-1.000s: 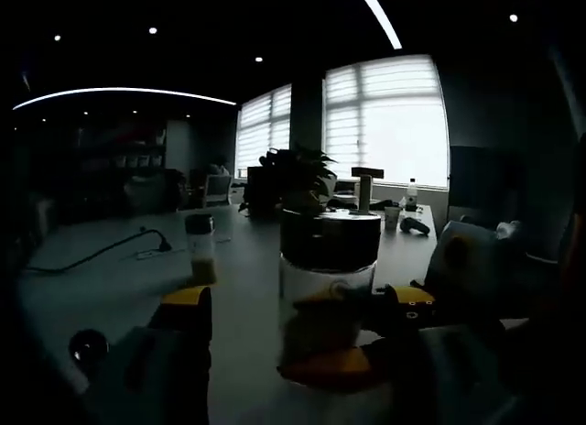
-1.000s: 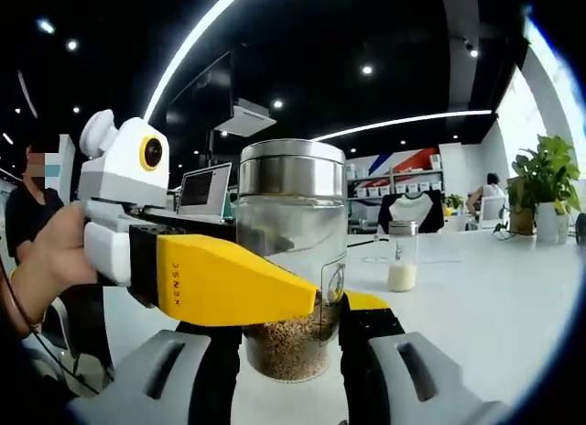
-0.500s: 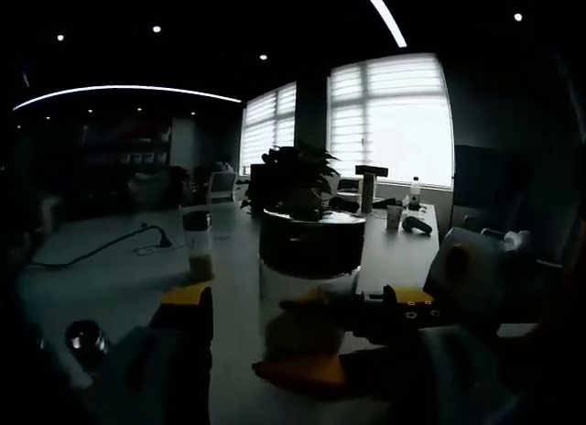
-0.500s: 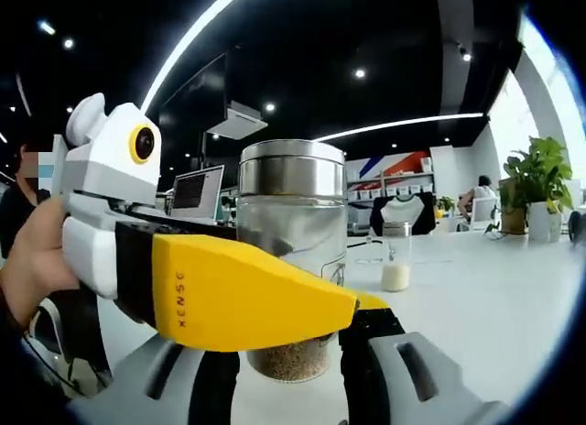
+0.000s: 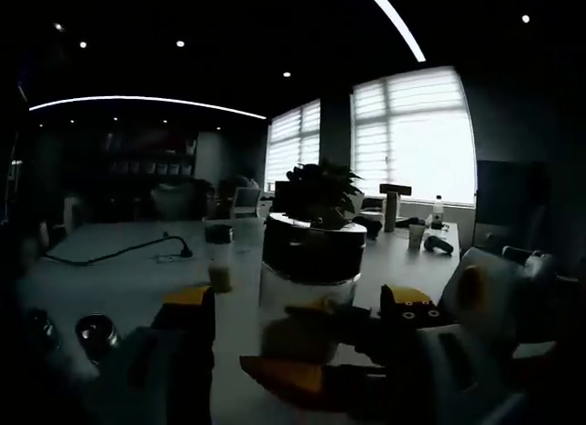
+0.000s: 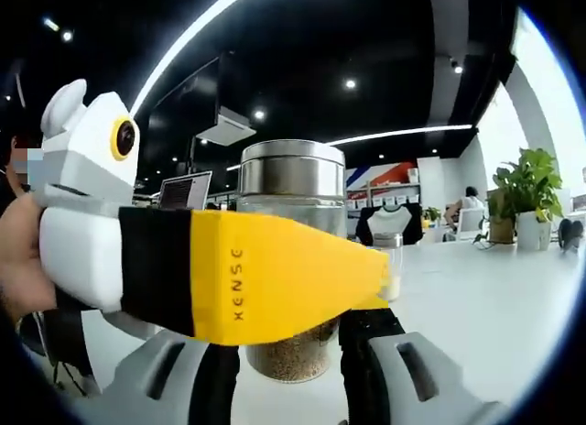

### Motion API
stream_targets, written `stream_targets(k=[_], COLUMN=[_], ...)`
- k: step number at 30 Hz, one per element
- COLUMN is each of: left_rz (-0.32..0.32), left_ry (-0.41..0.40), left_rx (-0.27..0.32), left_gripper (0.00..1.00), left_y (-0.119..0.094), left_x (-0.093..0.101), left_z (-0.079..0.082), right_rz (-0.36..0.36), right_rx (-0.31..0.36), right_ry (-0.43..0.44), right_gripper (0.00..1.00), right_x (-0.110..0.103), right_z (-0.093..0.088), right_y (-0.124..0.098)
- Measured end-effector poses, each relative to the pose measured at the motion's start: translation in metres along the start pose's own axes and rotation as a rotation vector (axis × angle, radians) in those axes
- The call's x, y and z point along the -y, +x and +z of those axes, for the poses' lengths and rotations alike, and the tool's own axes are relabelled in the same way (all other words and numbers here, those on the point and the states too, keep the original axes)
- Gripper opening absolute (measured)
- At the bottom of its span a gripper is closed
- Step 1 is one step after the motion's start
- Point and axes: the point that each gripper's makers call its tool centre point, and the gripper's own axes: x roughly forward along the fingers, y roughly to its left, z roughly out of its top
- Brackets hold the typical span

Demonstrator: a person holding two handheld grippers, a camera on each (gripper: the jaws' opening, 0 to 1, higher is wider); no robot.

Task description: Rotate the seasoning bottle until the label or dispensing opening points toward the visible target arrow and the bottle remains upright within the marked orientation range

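In the right gripper view a clear glass seasoning bottle with a brushed-metal screw cap stands upright at the centre of the frame on a smooth white table. Its lower part holds coarse brown grains. The right gripper, grey moulded plastic with black inner pads, has its 2 jaws pressed against the bottle's base from either side. The left gripper, white and black with a glossy yellow wedge-shaped jaw, reaches in from the left of the frame and crosses in front of the bottle's body. A person's hand holds it at the left edge.

In the dim left gripper view the same bottle stands at centre, with the left gripper's jaws set apart on either side of it. Whether they touch the glass cannot be made out. A small shaker jar with pale contents stands further back on the table, left of centre.
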Motion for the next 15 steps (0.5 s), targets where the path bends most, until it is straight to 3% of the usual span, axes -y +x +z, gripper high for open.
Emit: stream_targets(k=[8,15], left_rz=[0.078,0.122], left_ry=[-0.032,-0.015], left_rx=[0.026,0.005], left_gripper=[0.74,0.74], left_y=[-0.0025,-0.0039], left_x=[-0.0093,-0.0099], left_z=[-0.0018,-0.0083], right_rz=[-0.043,-0.077], right_rx=[0.002,0.017], right_ry=[-0.009,-0.044], right_gripper=[0.40,0.40], right_x=[0.0010,0.0015], right_z=[-0.0014,0.0008], right_y=[0.0015,0.0053])
